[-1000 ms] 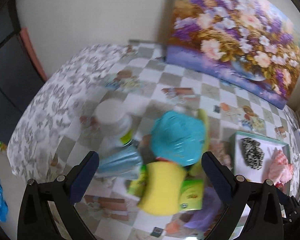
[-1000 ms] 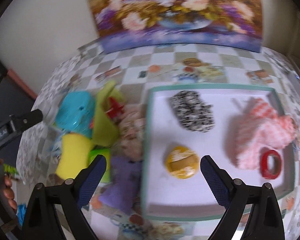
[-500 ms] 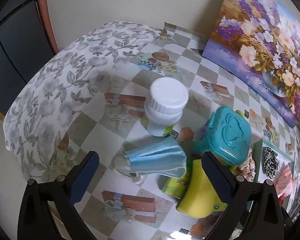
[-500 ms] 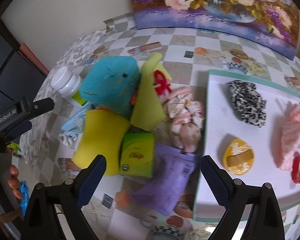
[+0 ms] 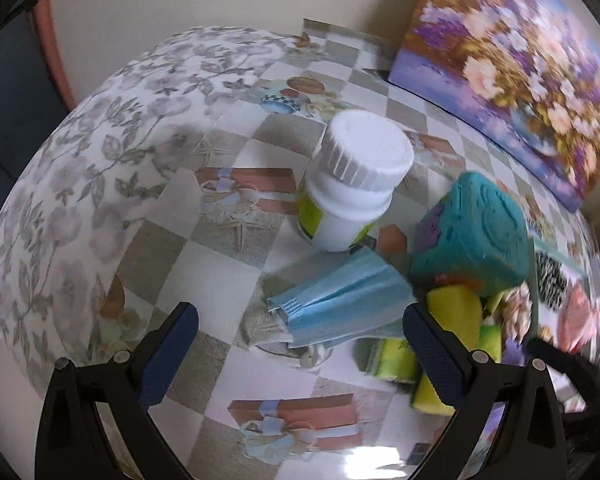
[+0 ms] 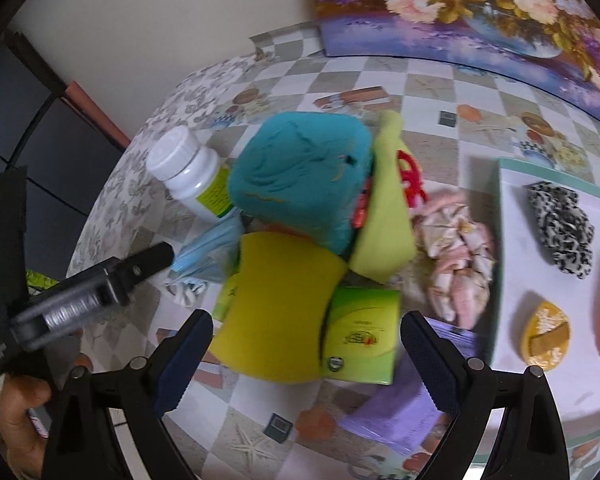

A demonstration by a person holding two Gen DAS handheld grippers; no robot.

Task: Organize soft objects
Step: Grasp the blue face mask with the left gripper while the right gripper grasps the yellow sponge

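A folded blue face mask (image 5: 340, 304) lies on the checked tablecloth just ahead of my open left gripper (image 5: 300, 356), between its fingers' line. Beside it stand a white pill bottle (image 5: 352, 184) and a teal soft block (image 5: 476, 236). My right gripper (image 6: 306, 354) is open above a yellow sponge (image 6: 276, 304) and a green packet (image 6: 360, 332). The pile also holds the teal block (image 6: 300, 176), a lime cloth (image 6: 384, 220), a floral scrunchie (image 6: 456, 256) and a purple pouch (image 6: 400, 412). The left gripper (image 6: 96, 280) shows in the right wrist view, near the mask (image 6: 212, 252).
A white tray (image 6: 512, 240) with a teal rim at the right holds a leopard scrunchie (image 6: 560, 224), a yellow round item (image 6: 546, 336) and a pink cloth. A flower painting (image 6: 480, 4) leans against the wall. The table edge drops off at the left. A hand (image 6: 20, 408) holds the left gripper.
My left gripper has swung left and closed in on the blue mask and bottle. My right gripper has moved left from the tray to over the yellow sponge and green packet.
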